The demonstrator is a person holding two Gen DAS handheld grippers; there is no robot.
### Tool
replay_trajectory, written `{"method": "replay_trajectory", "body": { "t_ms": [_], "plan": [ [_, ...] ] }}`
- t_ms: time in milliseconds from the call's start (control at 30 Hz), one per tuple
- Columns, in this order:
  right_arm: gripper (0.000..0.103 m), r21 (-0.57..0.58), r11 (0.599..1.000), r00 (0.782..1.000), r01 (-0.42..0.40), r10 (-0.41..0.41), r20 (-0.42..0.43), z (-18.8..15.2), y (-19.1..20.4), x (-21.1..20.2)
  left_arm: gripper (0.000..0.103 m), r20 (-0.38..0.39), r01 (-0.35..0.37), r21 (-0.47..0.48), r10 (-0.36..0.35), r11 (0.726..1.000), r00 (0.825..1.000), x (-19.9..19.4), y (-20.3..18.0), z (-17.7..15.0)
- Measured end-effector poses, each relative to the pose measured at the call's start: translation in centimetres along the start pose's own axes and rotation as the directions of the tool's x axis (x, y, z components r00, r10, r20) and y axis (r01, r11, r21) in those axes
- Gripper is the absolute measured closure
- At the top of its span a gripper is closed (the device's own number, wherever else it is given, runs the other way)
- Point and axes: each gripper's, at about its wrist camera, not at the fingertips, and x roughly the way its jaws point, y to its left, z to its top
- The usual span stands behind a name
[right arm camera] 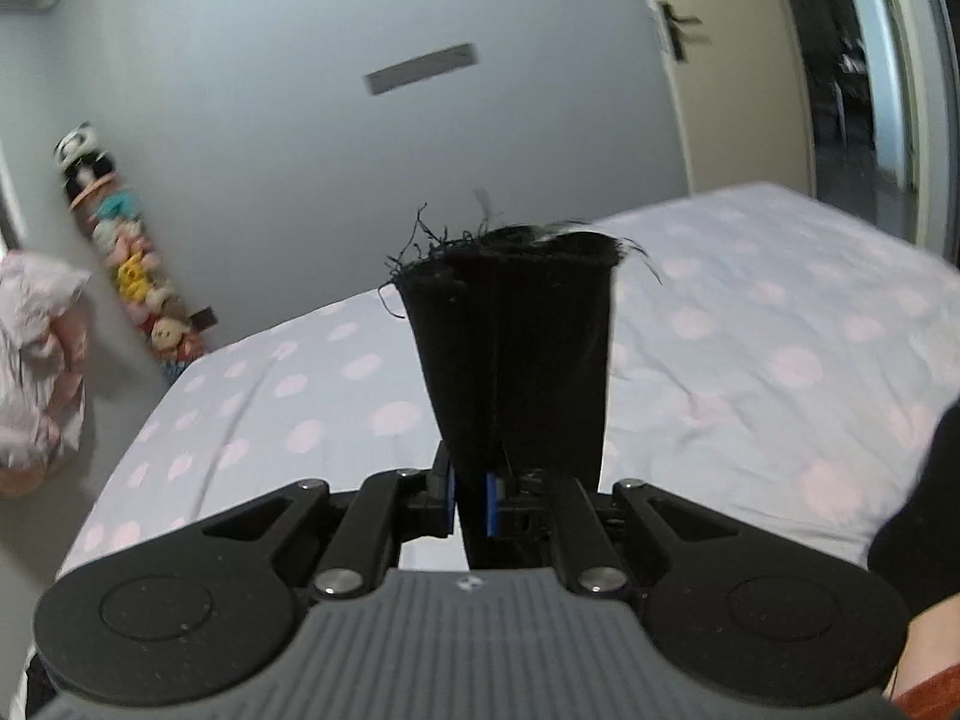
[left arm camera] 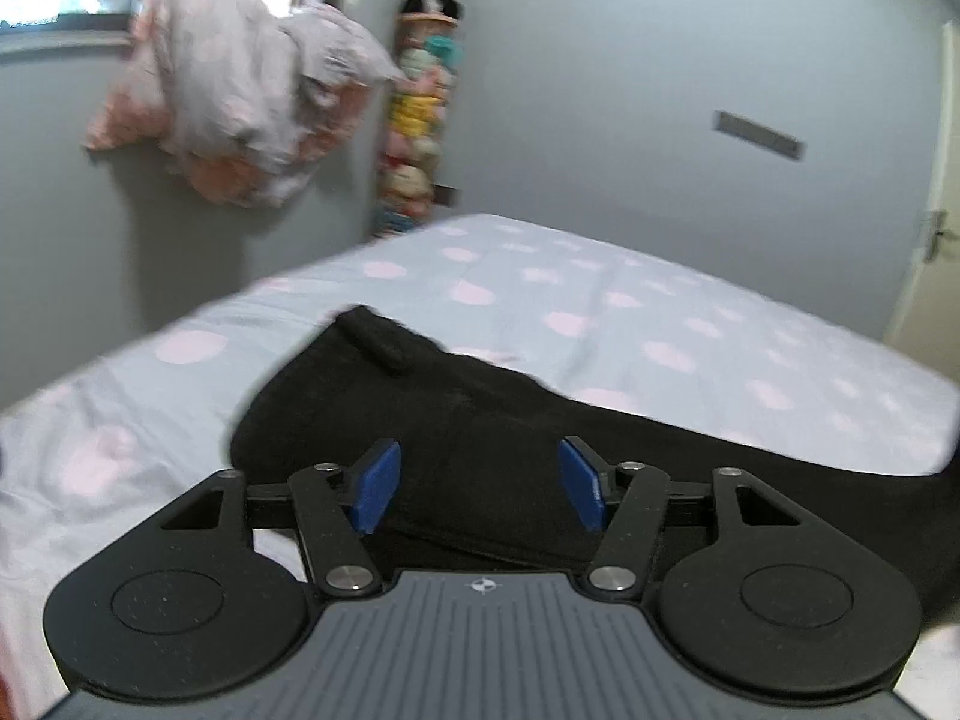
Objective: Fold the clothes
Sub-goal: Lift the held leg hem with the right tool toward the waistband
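Note:
A black garment (left arm camera: pixel 468 408) lies across the near part of a bed with a pale blue, pink-spotted sheet (left arm camera: pixel 660 312). My left gripper (left arm camera: pixel 480 489) hovers just over it, its blue pads (left arm camera: pixel 378 486) standing wide apart and pressing on nothing, with black cloth showing behind the gap. In the right wrist view, my right gripper (right arm camera: pixel 471 504) is shut on a frayed end of the black garment (right arm camera: pixel 516 348). That end sticks up stiffly past the pads, with loose threads at its top edge, and is raised above the bed (right arm camera: pixel 750 330).
A pink and white cloth bundle (left arm camera: pixel 240 102) hangs by the window on the grey wall. A column of plush toys (left arm camera: pixel 420 108) stands in the corner. A door (right arm camera: pixel 720 90) is at the right. A person's black sleeve (right arm camera: pixel 924 510) shows at the right edge.

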Motion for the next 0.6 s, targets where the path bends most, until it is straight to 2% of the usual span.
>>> {"method": "replay_trajectory", "body": {
  "t_ms": [133, 233, 333, 433, 600],
  "plan": [
    [0.092, 0.003, 1.000, 1.000, 0.020, -0.020, 0.003, 0.8, 0.5, 0.2, 0.044, -0.040, 0.118, 0.039, -0.116, 0.992, 0.992, 0.1, -3.0, -0.3],
    [0.092, 0.033, 0.999, 0.999, 0.035, -0.035, 0.015, 0.6, -1.0, -1.0, 0.049, -0.078, 0.197, 0.065, -0.192, 0.978, 0.978, 0.5, -5.7, -0.6],
    [0.093, 0.080, 0.996, 0.999, 0.048, -0.050, 0.014, 0.4, -4.3, -1.2, 0.056, -0.125, 0.247, 0.105, -0.234, 0.963, 0.964, 2.4, -10.2, -0.8],
    [0.093, 0.138, 0.988, 0.998, 0.064, -0.064, -0.004, -0.5, -8.4, -0.9, 0.061, -0.173, 0.325, 0.138, -0.300, 0.936, 0.938, 4.4, -16.0, -1.0],
    [0.093, 0.283, 0.956, 0.997, 0.079, -0.070, -0.045, -3.0, -16.4, 0.5, 0.066, -0.247, 0.440, 0.224, -0.386, 0.870, 0.889, 7.7, -26.2, -2.4]
  ]
}}
